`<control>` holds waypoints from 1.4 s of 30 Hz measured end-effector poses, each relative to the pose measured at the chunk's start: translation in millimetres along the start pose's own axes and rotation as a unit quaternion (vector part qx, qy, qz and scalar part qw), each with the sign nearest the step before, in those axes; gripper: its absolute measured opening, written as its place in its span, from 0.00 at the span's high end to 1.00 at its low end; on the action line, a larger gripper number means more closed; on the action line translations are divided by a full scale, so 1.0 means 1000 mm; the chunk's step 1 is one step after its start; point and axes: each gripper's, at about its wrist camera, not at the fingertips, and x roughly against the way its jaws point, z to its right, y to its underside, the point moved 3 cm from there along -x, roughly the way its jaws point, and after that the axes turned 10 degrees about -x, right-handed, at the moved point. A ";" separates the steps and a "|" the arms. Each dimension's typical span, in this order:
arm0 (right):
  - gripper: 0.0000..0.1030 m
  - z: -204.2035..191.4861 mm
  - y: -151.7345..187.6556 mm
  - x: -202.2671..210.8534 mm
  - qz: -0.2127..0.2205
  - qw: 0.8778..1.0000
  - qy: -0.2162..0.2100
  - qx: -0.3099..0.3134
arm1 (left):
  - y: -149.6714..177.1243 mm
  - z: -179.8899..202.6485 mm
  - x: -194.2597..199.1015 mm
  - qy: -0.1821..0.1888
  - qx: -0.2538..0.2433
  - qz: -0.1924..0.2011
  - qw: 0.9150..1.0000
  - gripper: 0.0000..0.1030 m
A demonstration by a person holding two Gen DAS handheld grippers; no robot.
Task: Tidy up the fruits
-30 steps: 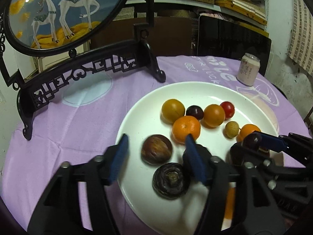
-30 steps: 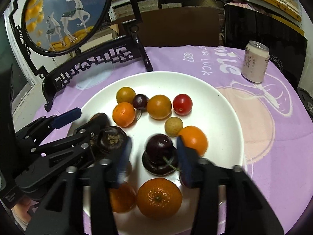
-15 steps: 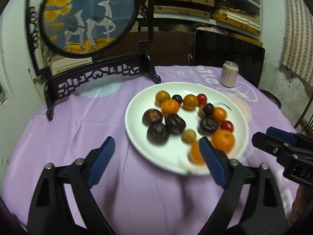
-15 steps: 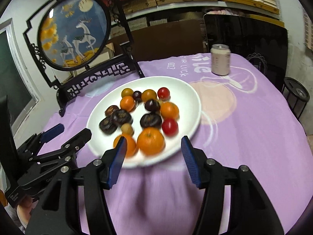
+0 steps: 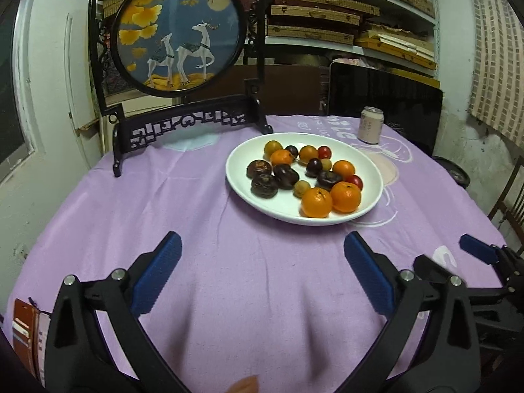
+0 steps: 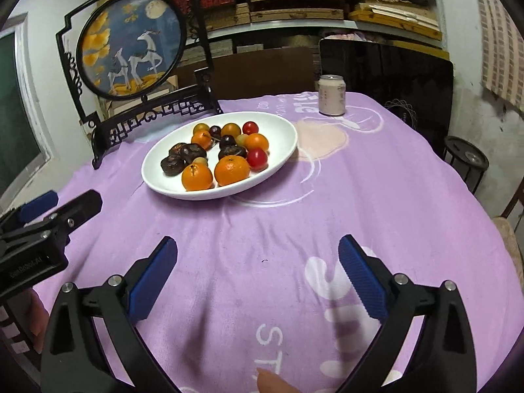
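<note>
Your fruits all sit on the white plate (image 5: 366,163), which is the landmark here: three dark, wrinkled ones (image 5: 271,177) bunch at its left side, two large oranges (image 5: 330,198) lie at the near rim, and small cherry tomatoes (image 5: 325,152), yellow-orange rounds and dark plums fill the middle and far side. Judging by that layout, the sorting looks close to finished or done.

Your left gripper (image 5: 262,275) hangs well short of the plate's near rim, jaws spread wide and holding nothing. Your right gripper (image 6: 258,273) is likewise wide and empty, on the near side of the plate, well apart from it.

Mind what could go wrong if you go back in. The fruits are smooth, round and touching one another on a shallow glazed dish, so a nudge to one may set its neighbours rolling, and the two oranges could go over the low rim. The tomatoes look thin-skinned; squeeze hard and they may split. The purple cloth (image 5: 213,229) is soft and creased, so pushing on the plate could drag it.

Beyond the plate's far side stands a drinks can (image 5: 370,125), and to the far left a carved black stand with a round deer panel (image 5: 178,32); a wide swing could topple either.
</note>
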 end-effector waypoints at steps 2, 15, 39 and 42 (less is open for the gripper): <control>0.04 0.000 -0.001 0.002 0.007 1.000 0.003 0.002 | 0.000 0.004 0.000 -0.012 -0.015 -0.005 1.000 0.02; 0.04 -0.005 -0.003 0.015 0.038 0.999 0.002 0.010 | -0.001 0.012 0.008 -0.020 -0.032 -0.001 0.999 0.02; 0.04 -0.006 -0.002 0.016 0.039 0.999 -0.003 0.009 | -0.001 0.010 0.006 -0.012 -0.026 -0.004 1.000 0.02; 0.04 -0.007 -0.002 0.016 0.038 0.999 -0.004 0.009 | -0.001 0.009 0.005 -0.015 -0.025 -0.004 1.000 0.02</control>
